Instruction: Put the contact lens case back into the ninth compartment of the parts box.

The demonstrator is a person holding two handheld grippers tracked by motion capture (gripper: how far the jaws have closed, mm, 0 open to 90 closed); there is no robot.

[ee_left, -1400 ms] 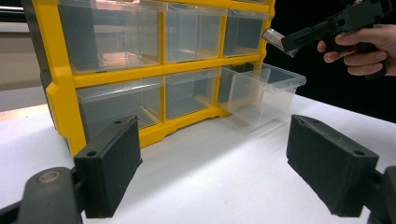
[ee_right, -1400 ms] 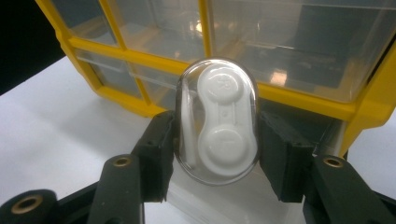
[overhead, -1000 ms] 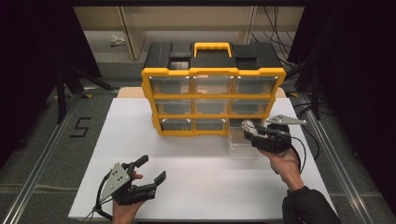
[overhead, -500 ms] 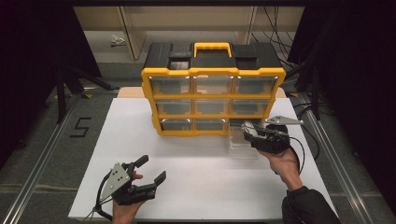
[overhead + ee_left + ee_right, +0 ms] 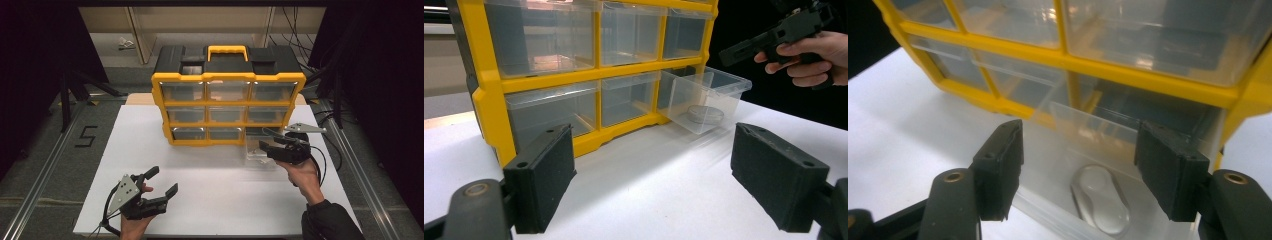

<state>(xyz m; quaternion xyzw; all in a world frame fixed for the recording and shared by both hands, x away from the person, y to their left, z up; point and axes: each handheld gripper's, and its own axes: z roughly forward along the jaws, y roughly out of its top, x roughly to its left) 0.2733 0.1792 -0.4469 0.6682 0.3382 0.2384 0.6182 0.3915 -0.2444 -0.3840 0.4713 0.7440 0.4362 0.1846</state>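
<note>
Yellow organizer (image 5: 227,110) upright on white table (image 5: 210,175), 9 clear drawers. Bottom-right drawer (image 5: 704,97) pulled out, resting on table, holding 1 round clear disc (image 5: 705,114). Right gripper (image 5: 267,147) poised over that drawer, fingers (image 5: 998,167) spread wide, gripping nothing. Left gripper (image 5: 162,182) near table's front edge, fingers (image 5: 541,175) wide apart, empty.

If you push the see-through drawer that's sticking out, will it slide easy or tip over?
The clear drawer sticks out of the yellow organizer at its bottom row, so it would probably slide back in easily. It looks like thin, light plastic. The small round thing inside may skid. Tipping seems unlikely while it sits flat.
</note>
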